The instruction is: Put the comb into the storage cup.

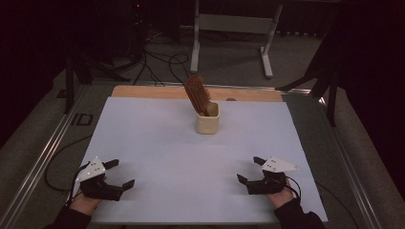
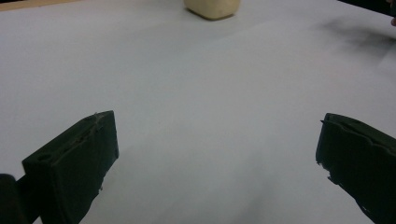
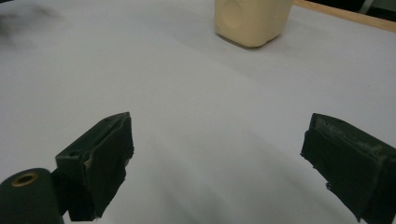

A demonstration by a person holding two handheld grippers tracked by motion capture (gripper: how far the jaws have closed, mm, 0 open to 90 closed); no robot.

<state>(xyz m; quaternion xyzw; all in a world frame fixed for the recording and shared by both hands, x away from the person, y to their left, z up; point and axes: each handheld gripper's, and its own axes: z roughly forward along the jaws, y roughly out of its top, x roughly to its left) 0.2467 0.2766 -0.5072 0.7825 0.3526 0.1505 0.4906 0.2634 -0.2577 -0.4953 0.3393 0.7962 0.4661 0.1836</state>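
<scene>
A white sheet covered most of the table, with a strip of bare wooden tabletop showing along its far edge at twelve o'clock. In the high view, the cream cup stood upright on the sheet toward twelve o'clock, a little past the middle, and the brown hairbrush rested in it handle down, its bristled head leaning out over the rim toward eleven o'clock.

The left gripper lay low over the sheet at about seven o'clock, held by the person's left hand at the near edge; its jaws stood wide apart, released, with nothing between them. The right gripper sat at about five o'clock in the person's right hand, its jaws likewise spread and grasping nothing.

The cup and brush were well apart from both grippers, roughly midway between them across the table and farther out. From the left gripper the cup lay toward one o'clock; from the right gripper, toward eleven o'clock.

In the left gripper view, the cup's base appeared at the top edge at twelve o'clock, far beyond the open jaws, with bare sheet between. In the right gripper view, the cup stood at about one o'clock, again well beyond the spread jaws.
</scene>
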